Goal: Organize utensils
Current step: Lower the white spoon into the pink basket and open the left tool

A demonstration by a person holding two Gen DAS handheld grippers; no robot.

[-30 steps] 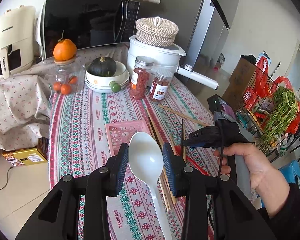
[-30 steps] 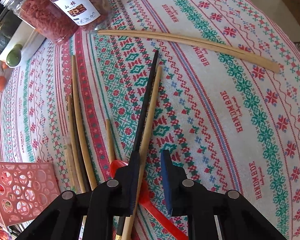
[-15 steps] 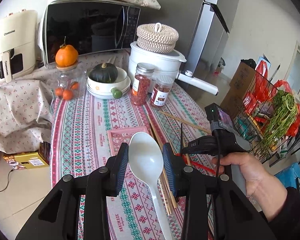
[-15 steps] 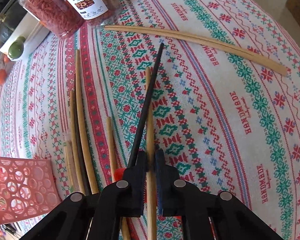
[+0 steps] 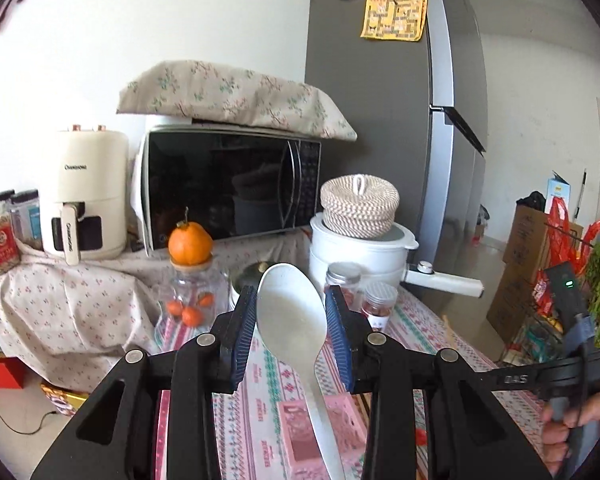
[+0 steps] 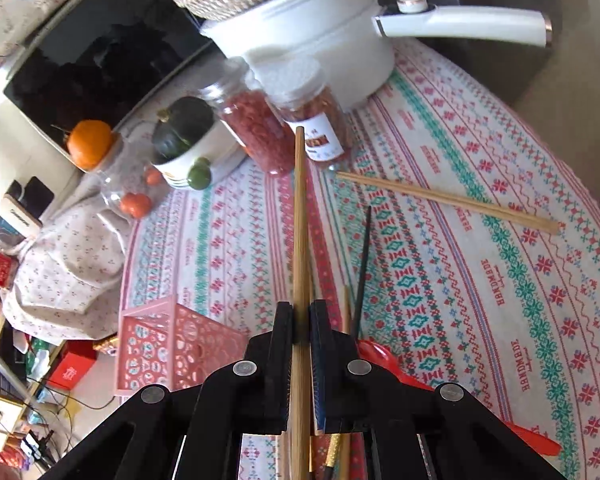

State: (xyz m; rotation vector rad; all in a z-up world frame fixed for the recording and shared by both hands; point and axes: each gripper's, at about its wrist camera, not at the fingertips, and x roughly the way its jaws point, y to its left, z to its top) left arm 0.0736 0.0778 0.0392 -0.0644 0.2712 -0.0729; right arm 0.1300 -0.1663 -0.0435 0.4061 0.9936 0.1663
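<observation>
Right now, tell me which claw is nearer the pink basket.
Left, though it's a close call. The left claw, shut on the white spoon, hangs right above the pink basket. The right claw, gripping a wooden chopstick, sits beside the basket's right edge.

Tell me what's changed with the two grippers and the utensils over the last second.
The right gripper closed on a bamboo chopstick and lifted it off the tablecloth, tip now pointing toward the jars. The left gripper rose and tilted upward. Unchanged: it still holds the white spoon; the black chopstick, red spoon and pink basket stay put.
</observation>
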